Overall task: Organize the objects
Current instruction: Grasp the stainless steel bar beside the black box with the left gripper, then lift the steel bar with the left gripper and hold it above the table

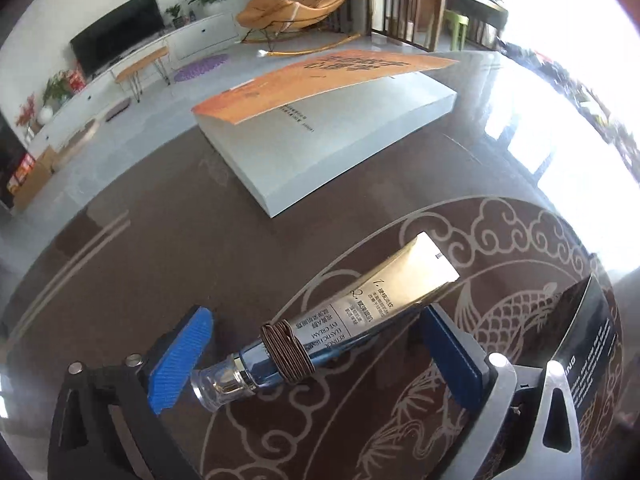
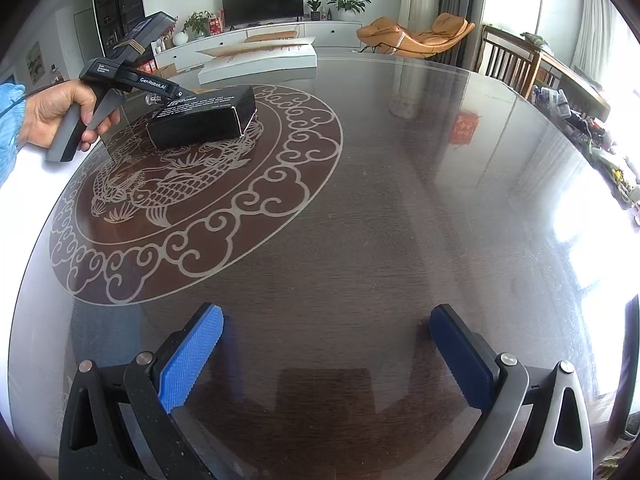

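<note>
A silver-blue cream tube (image 1: 344,320) with a clear cap and a brown hair tie wound around it lies on the dark round table (image 1: 160,248), between the fingers of my left gripper (image 1: 320,336). The jaws are wide apart; the right pad (image 1: 448,352) touches the tube. A black box (image 1: 592,344) lies just right of it and also shows in the right wrist view (image 2: 208,116). An orange-covered book (image 1: 320,128) lies farther ahead, its cover lifted. My right gripper (image 2: 326,344) is open and empty over bare table. The left gripper body (image 2: 120,80) shows by the box.
The glass-topped table (image 2: 400,200) has a dragon medallion (image 2: 192,184) at its middle. The book shows at the far edge (image 2: 260,62). Wooden chairs (image 2: 508,56) and clutter (image 2: 592,128) stand to the right.
</note>
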`<state>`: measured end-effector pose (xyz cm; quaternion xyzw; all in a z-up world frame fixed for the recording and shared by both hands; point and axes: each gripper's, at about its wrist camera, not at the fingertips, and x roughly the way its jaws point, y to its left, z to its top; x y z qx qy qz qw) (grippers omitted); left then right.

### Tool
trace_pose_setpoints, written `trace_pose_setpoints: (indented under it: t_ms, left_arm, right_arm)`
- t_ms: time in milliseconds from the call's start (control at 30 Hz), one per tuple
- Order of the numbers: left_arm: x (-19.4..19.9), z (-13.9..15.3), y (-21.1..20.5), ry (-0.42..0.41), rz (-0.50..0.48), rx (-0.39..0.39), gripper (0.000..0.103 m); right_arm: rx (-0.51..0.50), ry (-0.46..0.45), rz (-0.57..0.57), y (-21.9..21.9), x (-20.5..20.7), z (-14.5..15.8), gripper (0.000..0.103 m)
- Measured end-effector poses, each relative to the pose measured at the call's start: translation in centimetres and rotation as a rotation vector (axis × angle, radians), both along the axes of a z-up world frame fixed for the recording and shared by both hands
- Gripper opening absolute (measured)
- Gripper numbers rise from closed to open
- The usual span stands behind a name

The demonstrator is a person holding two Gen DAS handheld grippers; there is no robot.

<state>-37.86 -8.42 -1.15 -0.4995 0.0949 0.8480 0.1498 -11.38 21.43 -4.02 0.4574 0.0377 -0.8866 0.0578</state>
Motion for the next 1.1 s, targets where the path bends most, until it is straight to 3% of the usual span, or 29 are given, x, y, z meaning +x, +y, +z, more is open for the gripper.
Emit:
trace_pose_setpoints:
  t_ms: [133, 233, 267, 333, 367, 400, 667, 833, 1100]
  left_arm:
    - [1.0, -0.1, -0.2, 0.046, 0.104, 0.026, 0.103]
    - [2.1, 0.0, 1.2, 0.005, 0.051, 0.007, 0.098]
    - [2.8, 0.4, 1.8, 0.02, 0.022, 0.01, 0.088]
    - [4.3, 0.9, 2.8, 0.034, -0.008, 0.017, 0.044]
    - [5.0, 1.0, 3.6, 0.035, -0.019, 0.016, 0.033]
    - [5.7, 1.0, 4.2, 0.034, -0.022, 0.008, 0.028]
    - [11.6, 0.5, 9.4, 0.078, 0.122, -0.001, 0.029]
    - [18.6, 0.0, 11.4, 0.107, 0.158, 0.033, 0.028]
    - [25.5, -0.2, 9.8, 0.146, 0.256, 0.02, 0.031]
  right_arm:
    - [0.0, 0.0, 0.0, 0.0, 0.0, 0.0, 0.103]
    - [0.0, 0.0, 0.0, 0.0, 0.0, 0.0, 0.103]
    - [0.0, 0.0, 0.0, 0.0, 0.0, 0.0, 0.103]
    - [0.0, 0.0, 0.0, 0.0, 0.0, 0.0, 0.103]
    - [0.0, 0.0, 0.0, 0.0, 0.0, 0.0, 0.103]
    - [0.0, 0.0, 0.0, 0.0, 0.0, 0.0, 0.103]
    - [0.0, 0.0, 0.0, 0.1, 0.0, 0.0, 0.103]
    - [0.0, 0.0, 0.0, 0.0, -0.1, 0.0, 0.103]
    - [-0.027, 0.006, 0.003, 0.1, -0.1, 0.1, 0.103]
